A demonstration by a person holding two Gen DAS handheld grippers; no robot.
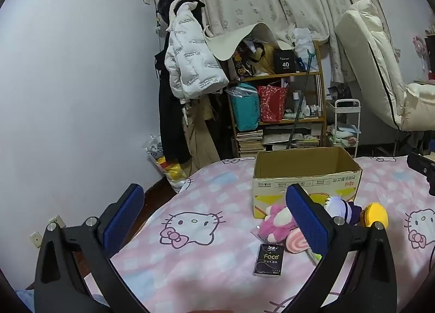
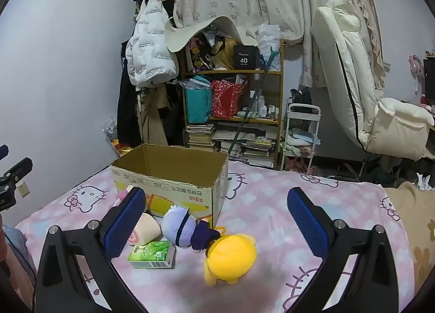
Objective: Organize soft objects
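While nothing shows inside the cardboard box (image 2: 174, 174) at frame centre, the sorting looks unstarted. Both the left hand-held gripper (image 1: 214, 217) and right hand-held gripper (image 2: 217, 220) hang wide open, holding nothing. Loose on the bed (image 2: 272, 204), lower centre, just in front of the box: yellow plush (image 2: 231, 258), purple doll (image 2: 182, 228), pink plush (image 1: 274, 223), swirl roll (image 1: 297, 241), green tissue pack (image 2: 152, 254), black tissue pack (image 1: 269, 260). Box floor hidden by the near wall; left finger covers part of the roll.
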